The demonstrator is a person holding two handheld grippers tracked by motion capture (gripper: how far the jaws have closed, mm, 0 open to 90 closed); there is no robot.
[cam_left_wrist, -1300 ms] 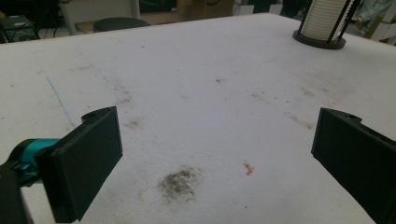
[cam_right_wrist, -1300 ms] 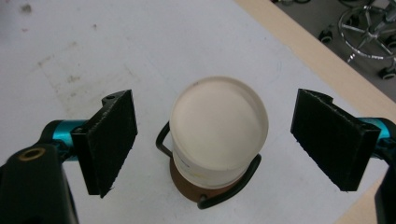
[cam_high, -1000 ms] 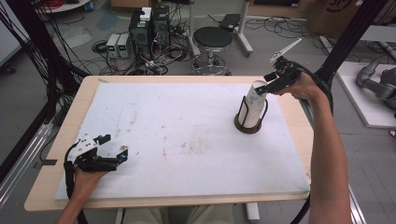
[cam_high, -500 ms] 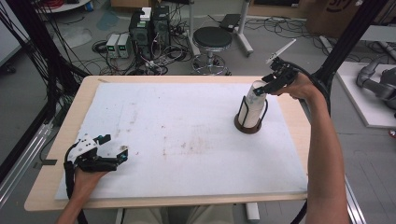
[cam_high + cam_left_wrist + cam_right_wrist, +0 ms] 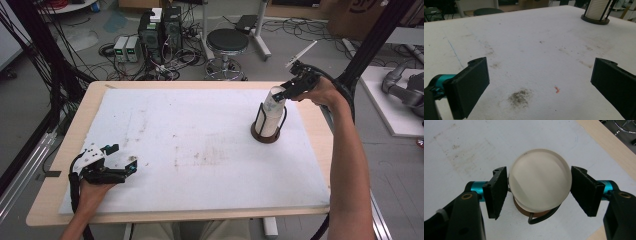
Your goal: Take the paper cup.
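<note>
Two pads (image 5: 497, 192) of my right gripper (image 5: 539, 192) have just been closing and now meet the stack (image 5: 539, 177) on opposite sides, so I am grasping its top piece. The stack sits directly between my jaws, straight below the camera.

1. Hold the squeeze light. The top piece looks thin-walled, and I judge that harder pressure would dent it.
2. Keep both pads level on the rim. A tilted grip would likely jam the piece against the rack (image 5: 541, 218).
3. Lift straight up along the rack's wires. Pulling sideways could drag the rack or tip it.
4. Check that one piece alone comes free. If the piece below follows, set it back down and regrip higher.

The stack is white, round and flat-topped, slightly translucent, with fine ribs down its side. It stands upright in a black wire rack on a dark brown round base, just beneath my pads.

My left gripper (image 5: 127, 167) rests released on the table (image 5: 200, 150), well apart from the stack, with nothing between its jaws.
</note>
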